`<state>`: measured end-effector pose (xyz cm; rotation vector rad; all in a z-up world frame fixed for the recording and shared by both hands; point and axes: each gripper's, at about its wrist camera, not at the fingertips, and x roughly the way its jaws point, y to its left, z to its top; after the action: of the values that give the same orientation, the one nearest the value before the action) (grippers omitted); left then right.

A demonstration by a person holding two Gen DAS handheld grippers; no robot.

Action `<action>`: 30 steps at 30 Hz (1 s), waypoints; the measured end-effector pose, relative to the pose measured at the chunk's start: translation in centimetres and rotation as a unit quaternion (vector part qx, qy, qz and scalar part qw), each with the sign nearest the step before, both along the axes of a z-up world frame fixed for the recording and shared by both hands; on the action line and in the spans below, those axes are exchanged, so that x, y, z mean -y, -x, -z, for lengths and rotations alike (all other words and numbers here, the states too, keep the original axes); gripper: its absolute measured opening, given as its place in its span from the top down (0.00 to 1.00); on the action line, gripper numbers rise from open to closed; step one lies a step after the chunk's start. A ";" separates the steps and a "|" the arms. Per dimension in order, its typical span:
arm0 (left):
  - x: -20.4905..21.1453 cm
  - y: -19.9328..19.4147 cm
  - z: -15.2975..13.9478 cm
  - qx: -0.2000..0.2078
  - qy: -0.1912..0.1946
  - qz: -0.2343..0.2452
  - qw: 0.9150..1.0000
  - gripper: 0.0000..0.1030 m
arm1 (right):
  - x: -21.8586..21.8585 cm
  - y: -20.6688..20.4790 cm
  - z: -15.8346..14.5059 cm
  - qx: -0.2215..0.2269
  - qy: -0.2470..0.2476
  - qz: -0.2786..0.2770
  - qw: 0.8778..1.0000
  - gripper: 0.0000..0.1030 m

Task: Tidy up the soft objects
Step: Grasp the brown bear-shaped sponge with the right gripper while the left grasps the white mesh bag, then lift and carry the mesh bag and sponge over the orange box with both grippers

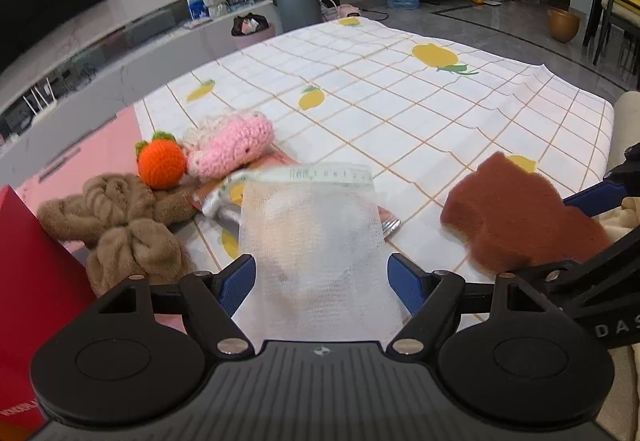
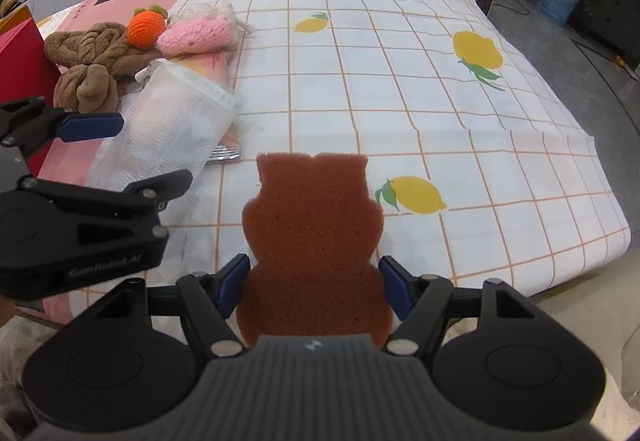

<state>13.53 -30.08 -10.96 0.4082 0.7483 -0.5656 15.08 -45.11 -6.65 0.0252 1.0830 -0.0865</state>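
Note:
A white mesh bag (image 1: 312, 233) lies lengthwise between the blue pads of my left gripper (image 1: 322, 281), which is shut on it. Its far end rests on a foil packet (image 2: 226, 153). My right gripper (image 2: 316, 281) is shut on a brown bear-shaped sponge (image 2: 312, 217), with both pads pressed against the sponge's lower sides. The sponge (image 1: 516, 213) and the right gripper (image 1: 544, 237) show at the right of the left wrist view. In the right wrist view the left gripper (image 2: 154, 149) straddles the mesh bag (image 2: 172, 121).
A brown knotted plush (image 1: 120, 217), an orange crocheted fruit (image 1: 162, 163) and a pink crocheted piece (image 1: 232, 143) sit together at the table's left. A red box (image 1: 28, 261) stands beside them. The lemon-print checked cloth (image 2: 400, 113) covers the table.

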 end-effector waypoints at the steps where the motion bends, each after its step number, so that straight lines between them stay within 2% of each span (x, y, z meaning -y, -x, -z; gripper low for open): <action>1: -0.3 -0.2 0.2 -0.011 0.006 -0.002 1.000 0.14 | 0.0 0.0 0.0 0.000 -0.001 0.000 1.000 0.32; 3: -0.9 -0.5 0.8 -0.033 0.010 -0.011 0.999 0.13 | 0.0 0.0 0.0 -0.001 -0.001 0.001 1.000 0.32; 4: -1.5 -0.7 1.0 -0.040 0.024 -0.015 0.999 0.15 | 0.0 0.0 0.0 -0.001 -0.001 0.000 1.000 0.32; 5: -2.2 -0.8 1.0 -0.051 0.039 -0.017 0.998 0.23 | 0.0 0.0 0.1 -0.001 0.000 0.000 1.000 0.32; 6: -2.7 -0.9 1.0 -0.053 0.048 -0.023 0.997 0.38 | 0.0 -0.1 0.1 -0.002 0.000 0.001 1.000 0.32; 7: -3.1 -0.8 0.8 -0.051 0.053 -0.028 0.997 0.47 | 0.0 -0.1 0.1 -0.003 -0.001 0.001 1.000 0.32; 9: -4.0 -0.6 0.6 -0.048 0.059 -0.037 0.996 0.74 | 0.1 -0.1 0.0 -0.003 -0.004 0.003 1.000 0.32; 10: -4.5 -0.5 0.5 -0.049 0.064 -0.039 0.996 0.79 | 0.1 -0.1 0.0 -0.003 -0.004 0.002 1.000 0.32; 11: -4.9 -0.3 0.5 -0.049 0.065 -0.042 0.996 0.91 | 0.1 -0.1 0.0 -0.004 -0.004 0.002 1.000 0.32; 12: -5.3 -0.2 0.4 -0.049 0.066 -0.045 0.996 0.96 | 0.1 -0.1 0.0 -0.004 -0.004 0.002 1.000 0.32; 15: -6.3 0.1 0.3 -0.052 0.071 -0.049 0.995 0.98 | 0.0 0.1 0.0 -0.002 0.000 -0.004 1.000 0.34; 19: -7.0 0.8 -0.2 -0.030 0.059 -0.047 0.997 0.98 | -0.5 0.6 0.0 -0.001 0.010 -0.021 1.000 0.37; 30: -8.4 2.1 -3.5 0.008 0.079 -0.050 0.996 0.98 | -1.0 1.7 -1.2 0.020 0.004 -0.026 0.999 0.41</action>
<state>11.44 -21.68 -7.48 0.2269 0.6996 -0.5239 13.40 -44.13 -5.45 -0.0090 1.0419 -0.0432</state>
